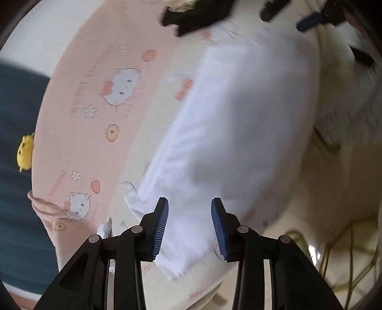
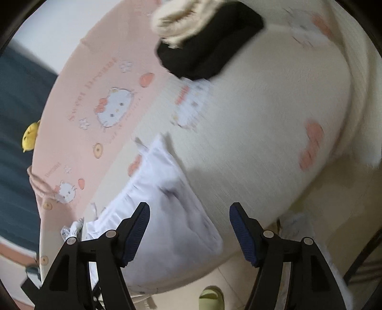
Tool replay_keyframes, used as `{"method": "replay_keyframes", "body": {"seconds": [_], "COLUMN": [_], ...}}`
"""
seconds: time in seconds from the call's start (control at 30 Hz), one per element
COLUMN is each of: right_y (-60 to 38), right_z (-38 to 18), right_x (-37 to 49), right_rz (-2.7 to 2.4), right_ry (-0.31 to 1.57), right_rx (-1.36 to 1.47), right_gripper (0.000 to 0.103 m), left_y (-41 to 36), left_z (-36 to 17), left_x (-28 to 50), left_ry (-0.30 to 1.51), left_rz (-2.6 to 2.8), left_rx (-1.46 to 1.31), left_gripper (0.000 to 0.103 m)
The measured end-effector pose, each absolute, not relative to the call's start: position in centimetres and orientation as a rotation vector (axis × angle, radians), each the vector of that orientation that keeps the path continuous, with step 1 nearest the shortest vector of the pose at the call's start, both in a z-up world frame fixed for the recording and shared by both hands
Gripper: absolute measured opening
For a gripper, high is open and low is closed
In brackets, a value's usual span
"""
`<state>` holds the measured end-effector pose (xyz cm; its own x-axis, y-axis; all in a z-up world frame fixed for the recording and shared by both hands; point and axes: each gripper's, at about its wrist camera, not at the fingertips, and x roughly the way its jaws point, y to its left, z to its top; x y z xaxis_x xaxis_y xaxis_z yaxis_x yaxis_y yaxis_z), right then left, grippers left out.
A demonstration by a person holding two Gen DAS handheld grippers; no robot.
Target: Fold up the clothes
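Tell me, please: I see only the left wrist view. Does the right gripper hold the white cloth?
Observer: No. The right gripper is wide open. The white cloth lies on the bed below it, not pinched.
Operator: Is anything on the floor near the bed?
Observer: Yes, a green slipper sits on the floor just past the bed's near edge.
Operator: What is the pale thing by the black garment? My view cuts it off.
Observer: A cream fluffy item lies partly over the black garment, at the far side of the bed.
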<state>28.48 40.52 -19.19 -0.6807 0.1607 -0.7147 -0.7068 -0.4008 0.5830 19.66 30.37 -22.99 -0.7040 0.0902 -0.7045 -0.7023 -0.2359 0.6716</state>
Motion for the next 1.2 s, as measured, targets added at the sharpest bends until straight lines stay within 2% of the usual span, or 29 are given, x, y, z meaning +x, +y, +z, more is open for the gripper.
{"method": "replay_keyframes", "body": {"seconds": [0.13, 0.3, 0.4, 0.73, 0.8, 0.97, 1.07, 1.2], "right_y": [41.4, 43.2, 44.2, 50.3, 51.2, 50.0, 48.7, 47.7], "right_z": [-17.1, -17.7, -17.7, -16.5, -16.2, -16.3, -17.4, -19.0], "right_x": [26.1, 23.9, 22.5, 16.0, 14.6, 11.9, 11.4, 10.8], "right_rz": [2.207, 2.2, 2.187, 2.303, 2.332, 2.351, 2.384, 2.426], "right_ry": [1.137, 1.221, 1.215, 1.231, 1.147, 0.758, 0.679, 0.699], "right_rx": [-0.816, -0.852, -0.903, -0.982, -1.003, -1.128, -1.184, -1.194], "right_gripper": [0.069, 0.069, 0.069, 0.069, 0.069, 0.069, 0.069, 0.069], "left_y": [31.5, 33.1, 33.7, 33.2, 32.5, 30.3, 30.6, 33.0], "left_z": [-22.1, -21.5, -21.4, -22.0, -22.7, -23.3, -23.6, -24.0], "left_x": [16.4, 14.5, 13.2, 3.9, 1.9, -2.6, -3.9, -4.4], "left_ry": [1.306, 1.076, 1.007, 0.581, 0.447, 0.023, -0.068, -0.012], "left_rz": [2.049, 2.069, 2.103, 2.064, 2.008, 1.924, 1.854, 1.799], "left_rx": [-0.82, -0.963, -0.996, -1.306, -1.422, -1.554, -1.588, -1.592], "left_gripper": [0.034, 0.034, 0.034, 0.034, 0.034, 0.034, 0.034, 0.034]}}
